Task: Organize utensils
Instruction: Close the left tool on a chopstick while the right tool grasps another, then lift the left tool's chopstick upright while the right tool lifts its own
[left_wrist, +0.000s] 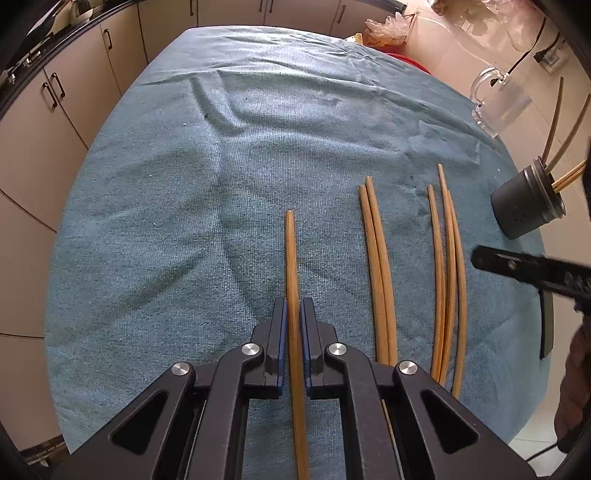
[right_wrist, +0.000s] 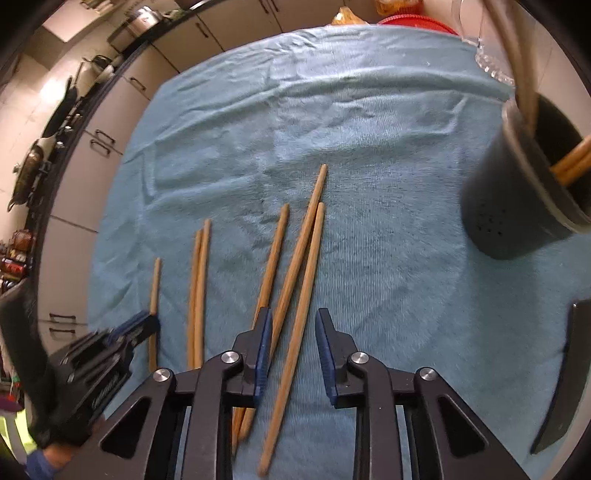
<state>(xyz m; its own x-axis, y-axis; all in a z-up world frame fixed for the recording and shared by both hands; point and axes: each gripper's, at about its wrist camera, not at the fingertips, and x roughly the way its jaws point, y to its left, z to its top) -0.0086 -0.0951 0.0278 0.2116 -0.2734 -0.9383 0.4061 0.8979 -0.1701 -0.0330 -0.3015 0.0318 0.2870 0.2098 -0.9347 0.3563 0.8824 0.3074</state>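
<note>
Where cabinets (left_wrist: 79, 96) stand, blue cloth (left_wrist: 184, 221).

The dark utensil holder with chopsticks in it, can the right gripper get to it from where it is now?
Probably yes. The dark holder stands upright ahead and right of the right gripper, with only bare blue cloth between them.

1. A wrinkled blue cloth (left_wrist: 258, 147) is covering the table and filling most of both views.
2. Beige cabinet doors (left_wrist: 74, 96) with dark handles are lining the room behind and to the left of the table.
3. A dark countertop (right_wrist: 74, 107) is running above those cabinets, carrying pots and pans.
4. Pale floor tiles (left_wrist: 454, 48) are showing beyond the table's far right edge.
5. Daylight is falling softly across the cloth, brightening its far half.
</note>
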